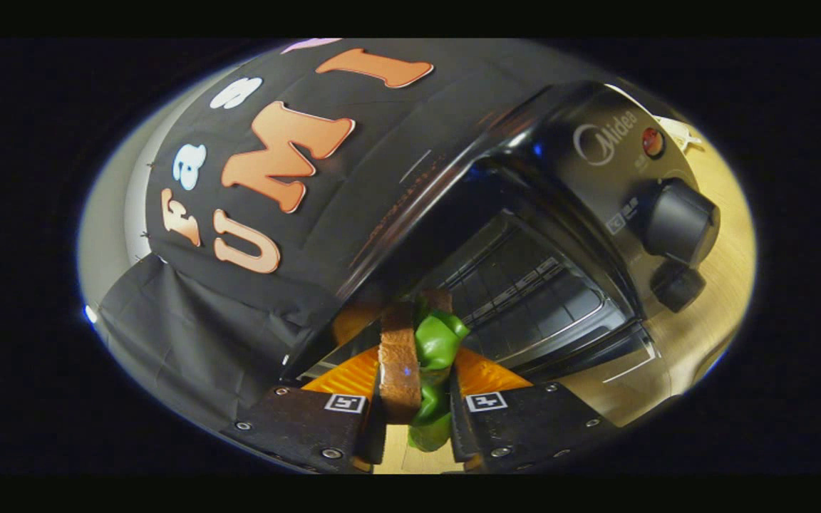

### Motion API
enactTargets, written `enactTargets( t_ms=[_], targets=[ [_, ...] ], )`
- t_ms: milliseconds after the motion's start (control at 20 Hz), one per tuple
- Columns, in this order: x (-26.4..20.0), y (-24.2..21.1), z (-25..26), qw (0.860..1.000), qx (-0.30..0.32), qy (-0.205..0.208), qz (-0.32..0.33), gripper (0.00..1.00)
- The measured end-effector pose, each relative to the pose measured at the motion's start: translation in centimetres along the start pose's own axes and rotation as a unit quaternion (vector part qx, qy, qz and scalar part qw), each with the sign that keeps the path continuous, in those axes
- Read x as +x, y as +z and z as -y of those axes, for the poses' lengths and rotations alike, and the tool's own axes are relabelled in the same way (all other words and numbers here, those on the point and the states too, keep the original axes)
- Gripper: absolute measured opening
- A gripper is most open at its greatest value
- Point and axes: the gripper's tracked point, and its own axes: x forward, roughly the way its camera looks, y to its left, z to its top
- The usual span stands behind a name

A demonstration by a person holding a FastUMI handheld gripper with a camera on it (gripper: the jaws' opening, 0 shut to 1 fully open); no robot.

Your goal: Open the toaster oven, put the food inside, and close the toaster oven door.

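Note:
My gripper [416, 374] is shut on a sandwich [414, 356], a brown bread slice with green lettuce standing on edge between the two fingers. Just beyond it stands the black toaster oven [596, 164], tilted in the view. Its door [596, 370] is folded down, and the dark cavity with a wire rack [524, 285] lies open ahead of the sandwich. The sandwich's far end is at the mouth of the cavity. Two black knobs [678, 221] and a red lamp [653, 141] sit on the oven's control panel to the right.
The oven stands on a light wooden table [717, 285]. Black cloth of the booth's wall [239, 214] hangs behind and to the left of the oven.

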Motion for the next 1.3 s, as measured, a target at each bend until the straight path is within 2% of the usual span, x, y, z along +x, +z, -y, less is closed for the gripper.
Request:
enactTargets(
  t_ms=[300, 650, 800, 900, 1050, 1300],
  targets=[
    [2.6, -0.4, 0.9, 0.998, 0.042, -0.022, 0.034, 0.37],
    [3.0, 0.5, 1.1, 0.996, 0.003, -0.054, 0.069, 0.37],
    [2.6, 1.2, 1.4, 0.99, -0.047, -0.097, 0.092, 0.49],
    [2.6, 1.3, 1.7, 0.982, -0.097, -0.136, 0.086, 0.64],
    [1.8, 0.8, 1.6, 0.975, -0.147, -0.159, 0.055, 0.84],
    [-0.2, 0.6, 1.9, 0.96, -0.207, -0.188, 0.032, 0.96]
  ],
)
